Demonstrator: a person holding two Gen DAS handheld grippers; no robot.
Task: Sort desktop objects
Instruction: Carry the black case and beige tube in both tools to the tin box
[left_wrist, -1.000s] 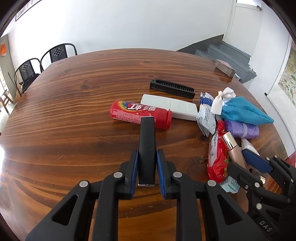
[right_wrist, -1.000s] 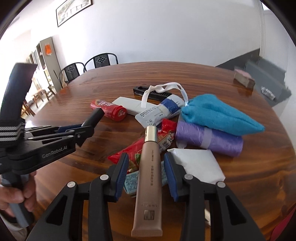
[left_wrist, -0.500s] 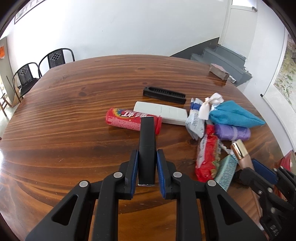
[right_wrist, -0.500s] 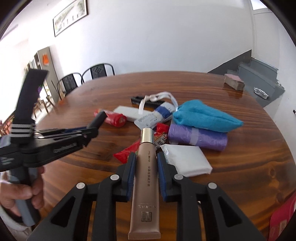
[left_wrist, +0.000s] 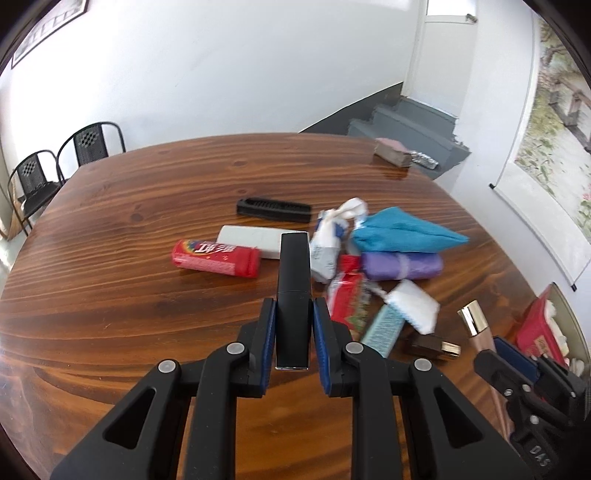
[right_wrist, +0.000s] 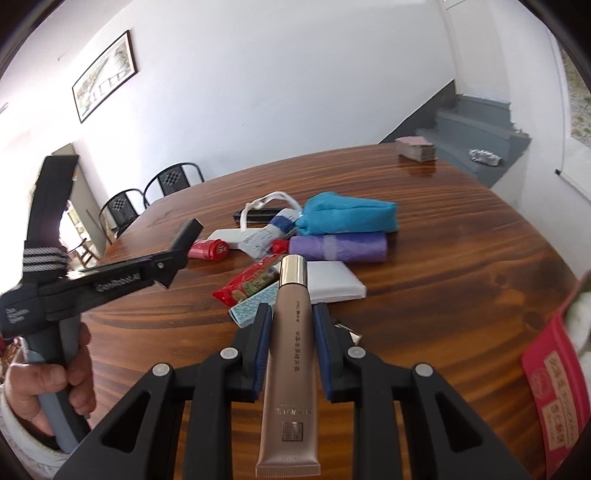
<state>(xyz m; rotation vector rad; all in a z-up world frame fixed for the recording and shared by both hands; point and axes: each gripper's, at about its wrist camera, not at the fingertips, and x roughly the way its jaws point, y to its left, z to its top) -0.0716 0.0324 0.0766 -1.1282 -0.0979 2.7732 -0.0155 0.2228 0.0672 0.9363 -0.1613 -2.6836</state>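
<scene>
Here, the left tool (left_wrist: 294, 328) is clamped on a flat black bar (left_wrist: 293, 291), held above a round wooden surface (left_wrist: 110, 295) with its far end pointing away. The right tool (right_wrist: 290, 345) is closed around a beige cosmetic tube (right_wrist: 291, 347) with a gold cap, also lifted clear of the surface. Using the purple roll (left_wrist: 400, 266) as the landmark: a blue cloth bundle (left_wrist: 402, 232) lies just behind it, touching; a white packet (left_wrist: 413, 305) sits just in front; a red snack wrapper (left_wrist: 345, 295) and a teal patterned packet (left_wrist: 382, 326) lie in front and to its left. A white-and-blue pouch with a white strap (left_wrist: 327, 243) rests just left of the roll. Further left lie a white rectangular case (left_wrist: 251, 240) and a red tube with Chinese print (left_wrist: 216, 257), side by side. A black comb-like tray (left_wrist: 273, 209) lies behind and left, apart from the pile. A small dark bottle with a gold cap (left_wrist: 432, 345) lies in front of the roll, near the right tool.
</scene>
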